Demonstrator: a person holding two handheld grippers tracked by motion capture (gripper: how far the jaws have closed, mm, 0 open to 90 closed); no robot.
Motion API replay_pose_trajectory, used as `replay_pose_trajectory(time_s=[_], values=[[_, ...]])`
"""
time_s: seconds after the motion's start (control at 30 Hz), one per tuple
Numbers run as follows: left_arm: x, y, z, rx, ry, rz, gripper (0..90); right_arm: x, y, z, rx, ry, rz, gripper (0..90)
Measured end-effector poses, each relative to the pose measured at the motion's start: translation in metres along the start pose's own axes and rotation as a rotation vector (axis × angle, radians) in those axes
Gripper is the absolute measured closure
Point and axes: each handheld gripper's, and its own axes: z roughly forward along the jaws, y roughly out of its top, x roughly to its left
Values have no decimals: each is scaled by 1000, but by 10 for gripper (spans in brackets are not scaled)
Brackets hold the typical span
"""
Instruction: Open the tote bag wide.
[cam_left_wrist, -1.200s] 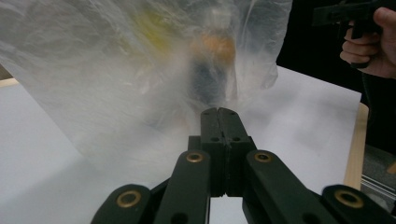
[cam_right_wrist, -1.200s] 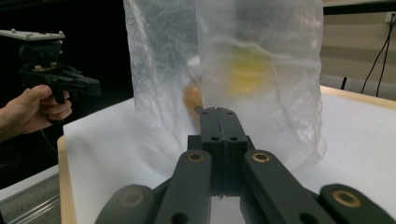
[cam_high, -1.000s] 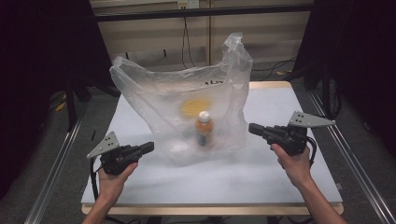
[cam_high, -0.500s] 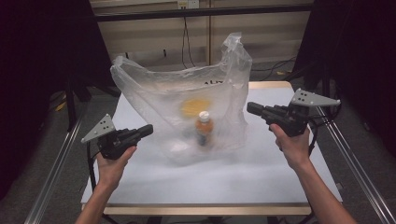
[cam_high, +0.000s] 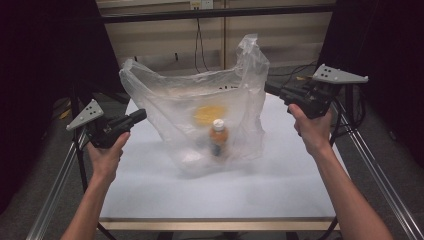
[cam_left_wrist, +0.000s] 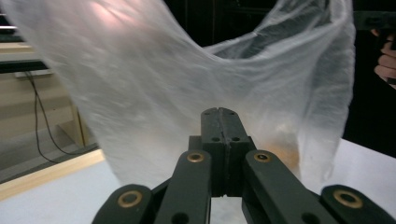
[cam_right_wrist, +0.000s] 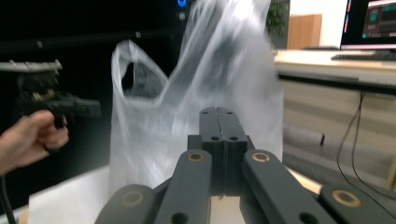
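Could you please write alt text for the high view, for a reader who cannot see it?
A clear plastic bag stands open on a white table, holding an orange bottle with a white cap. A person's hands aim the left gripper and right gripper, jaws shut, at its sides.

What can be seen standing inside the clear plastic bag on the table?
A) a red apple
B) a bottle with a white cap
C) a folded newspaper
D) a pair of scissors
B: through the plastic bag the high view shows a bottle standing upright, orange-brown with a white cap.
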Motion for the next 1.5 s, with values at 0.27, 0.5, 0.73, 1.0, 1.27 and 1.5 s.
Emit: replay_pose_trajectory(time_s=[0.27,0.5,0.73,1.0,1.27,1.5], values=[[28,5,1,-6,69,-44,900,-15,16,5,-13,-40,2,900],[38,6,3,-36,87,-85,900,-26,31,16,-13,-63,-1,900],[63,2,14,-46,124,-128,900,-30,56,37,-11,-63,-9,900],[60,-5,39,-45,37,-141,900,-19,32,67,76,12,-9,900],[29,-5,57,-19,-50,-83,900,-7,-10,78,108,74,22,900],[13,-9,73,11,-118,-51,900,-6,-39,81,159,79,35,900]])
